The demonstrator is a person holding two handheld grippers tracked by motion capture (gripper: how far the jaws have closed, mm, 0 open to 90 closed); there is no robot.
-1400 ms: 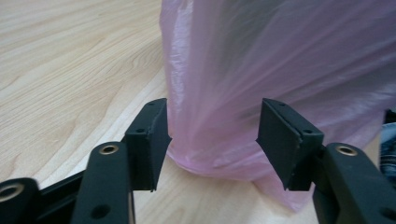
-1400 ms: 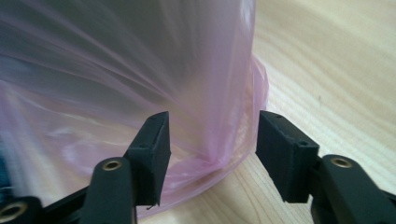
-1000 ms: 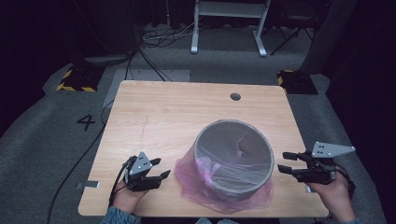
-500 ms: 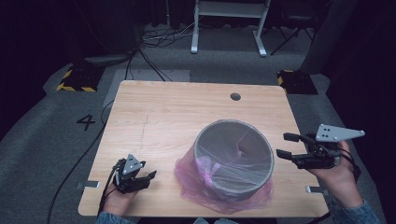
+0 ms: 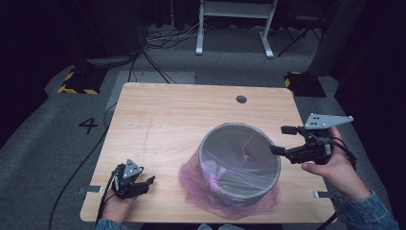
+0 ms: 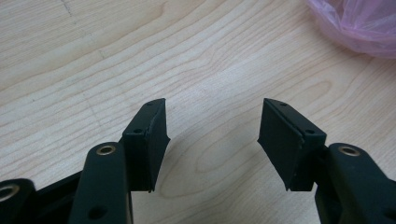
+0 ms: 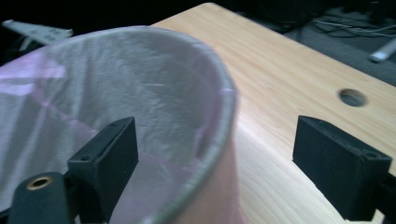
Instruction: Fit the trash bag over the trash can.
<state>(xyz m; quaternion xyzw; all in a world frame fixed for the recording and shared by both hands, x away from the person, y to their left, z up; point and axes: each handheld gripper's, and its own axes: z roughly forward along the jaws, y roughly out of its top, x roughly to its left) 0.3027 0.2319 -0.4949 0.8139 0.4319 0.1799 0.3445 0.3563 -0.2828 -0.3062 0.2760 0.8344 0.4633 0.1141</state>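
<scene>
A grey round bin (image 5: 242, 192) stands on the near right part of the wooden table (image 5: 167, 120). A pink plastic bag (image 5: 197, 175) lines it and bunches around its base. My right gripper (image 5: 281, 140) hovers at the bin's right rim. Its jaws have just been opening and stand open. In the right gripper view the rim (image 7: 223, 93) passes between the pads of the right gripper (image 7: 217, 142) without touching them. My left gripper (image 5: 145, 185) rests low near the table's front left corner, open and holding nothing. In its own view the left gripper (image 6: 212, 114) points at bare wood, the bag's edge (image 6: 359, 23) beyond.
A round cable hole (image 5: 241, 99) sits near the table's far edge, also seen beyond the bin as the hole (image 7: 352, 97). Cables and a white frame stand (image 5: 234, 26) lie on the floor behind the table. A painted 4 (image 5: 89, 125) marks the floor at left.
My right gripper has risen and moved in to the bin's rim, its jaws spreading wider. My left gripper has shifted a little left and lower toward the front edge.
</scene>
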